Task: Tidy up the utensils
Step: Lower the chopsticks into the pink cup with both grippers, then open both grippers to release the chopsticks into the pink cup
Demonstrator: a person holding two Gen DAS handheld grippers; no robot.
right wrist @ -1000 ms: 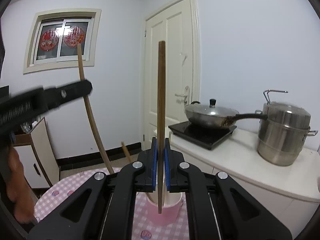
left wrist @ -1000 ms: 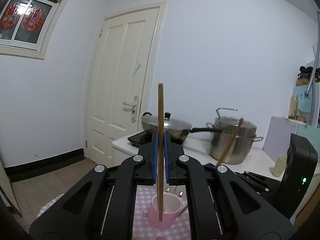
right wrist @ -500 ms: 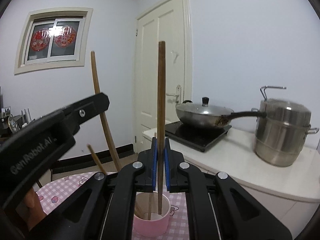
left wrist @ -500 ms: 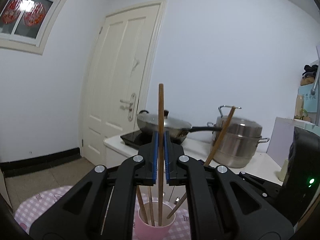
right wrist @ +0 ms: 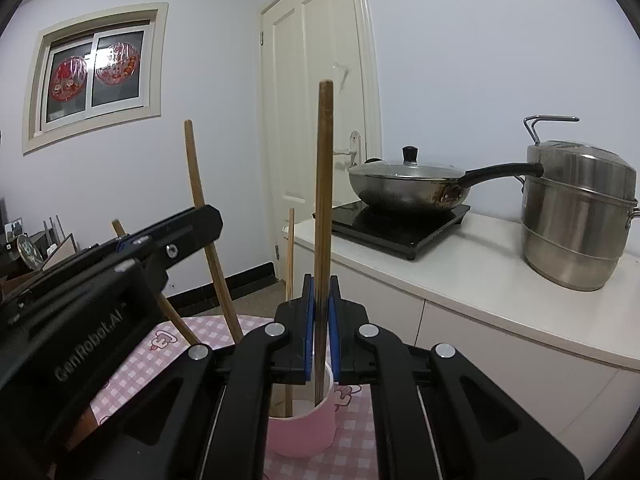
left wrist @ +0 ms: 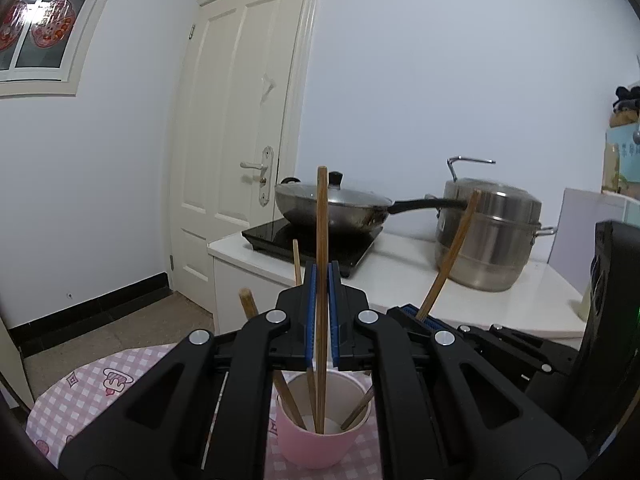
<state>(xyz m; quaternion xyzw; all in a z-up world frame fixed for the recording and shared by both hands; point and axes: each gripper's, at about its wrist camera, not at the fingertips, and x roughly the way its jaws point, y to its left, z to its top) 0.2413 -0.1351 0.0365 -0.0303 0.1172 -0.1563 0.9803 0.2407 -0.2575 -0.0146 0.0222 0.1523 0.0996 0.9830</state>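
1. Left wrist view: my left gripper has its blue ribbed pads clamped on a straight, round wooden chopstick that stands upright. Its lower end is inside the pink cup, a smooth, matte, round cup with a pale inside.
2. The cup stands on a pink-and-white checked tablecloth with small cartoon prints; the cloth's rounded far edge shows at the left, but I cannot tell how near the cup is to any edge.
3. More wooden sticks lean against the cup's rim at different angles.
4. At the right, the right gripper is closed on a second chopstick that tilts away to the right.
5. Right wrist view: my right gripper is pinched shut on a darker, grainy wooden chopstick, upright, its tip inside the pink cup.
6. The left gripper, matte black plastic, comes in from the left, clamped on its slim chopstick, which slants toward the cup.
7. Behind, on a smooth white counter, a lidded steel wok sits on a glossy black cooktop, and a brushed steel steamer pot stands beside it.
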